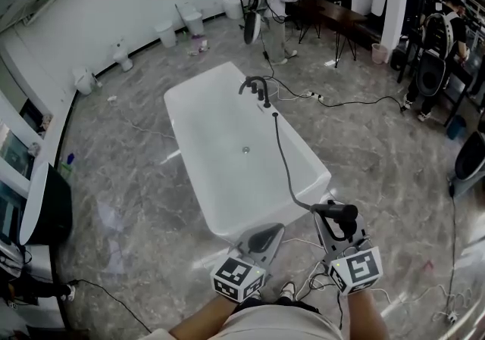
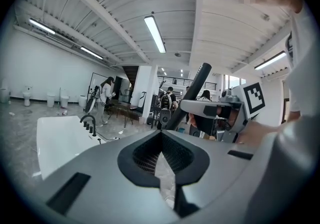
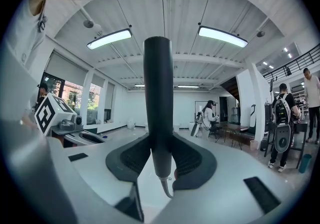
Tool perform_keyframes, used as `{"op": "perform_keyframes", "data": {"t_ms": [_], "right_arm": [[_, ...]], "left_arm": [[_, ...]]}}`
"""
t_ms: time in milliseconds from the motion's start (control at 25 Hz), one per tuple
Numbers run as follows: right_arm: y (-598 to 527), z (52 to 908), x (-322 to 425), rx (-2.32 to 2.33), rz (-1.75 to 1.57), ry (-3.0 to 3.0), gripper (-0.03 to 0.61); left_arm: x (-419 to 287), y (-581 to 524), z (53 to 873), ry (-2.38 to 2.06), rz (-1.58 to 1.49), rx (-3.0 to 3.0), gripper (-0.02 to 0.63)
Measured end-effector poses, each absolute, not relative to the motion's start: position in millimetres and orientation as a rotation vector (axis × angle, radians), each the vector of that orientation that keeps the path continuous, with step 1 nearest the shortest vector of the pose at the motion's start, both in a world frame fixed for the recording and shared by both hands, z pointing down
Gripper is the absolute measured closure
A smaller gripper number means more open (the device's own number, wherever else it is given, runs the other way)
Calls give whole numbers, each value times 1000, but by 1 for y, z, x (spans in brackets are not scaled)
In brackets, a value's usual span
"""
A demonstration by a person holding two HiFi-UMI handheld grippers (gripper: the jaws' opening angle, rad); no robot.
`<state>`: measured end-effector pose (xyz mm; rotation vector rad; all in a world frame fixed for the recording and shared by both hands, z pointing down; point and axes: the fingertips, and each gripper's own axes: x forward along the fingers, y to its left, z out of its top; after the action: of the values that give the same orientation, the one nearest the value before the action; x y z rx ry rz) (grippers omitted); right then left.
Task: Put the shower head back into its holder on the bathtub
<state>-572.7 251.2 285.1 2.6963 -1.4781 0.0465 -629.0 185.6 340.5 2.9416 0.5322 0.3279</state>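
Right gripper (image 1: 336, 223) fingers clamped round black shower head (image 3: 158, 103) handle, near foot of white bathtub (image 1: 220, 141), well apart from tap-side holder (image 1: 258, 89) at far end. Left gripper (image 1: 267, 237) fingers closed, empty. Wand likely light, rigid, smooth; trailing hose (image 1: 282, 157) may tug; grip mid-handle. Glossy marble floor (image 1: 364, 141), open showroom

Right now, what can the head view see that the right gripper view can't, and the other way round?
Only the head view shows the white rectangular bathtub, the dark tap set on its rim, and the thin dark hose running from there to the black stick-shaped shower head. Only the right gripper view shows the long ceiling light panels and, close up, the right gripper with its ribbed pads clamped on the handle. Both views show that shower head in the right gripper, and the left gripper beside it.
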Motion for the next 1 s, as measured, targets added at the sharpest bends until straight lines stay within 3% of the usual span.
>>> {"op": "perform_keyframes", "data": {"t_ms": [560, 1000], "right_arm": [[268, 278, -509, 2765, 57, -1420, 437], [236, 279, -419, 2826, 63, -1326, 437]], "left_arm": [[-563, 202, 349, 603, 377, 2940, 611], [-456, 170, 356, 745, 376, 2935, 611]]}}
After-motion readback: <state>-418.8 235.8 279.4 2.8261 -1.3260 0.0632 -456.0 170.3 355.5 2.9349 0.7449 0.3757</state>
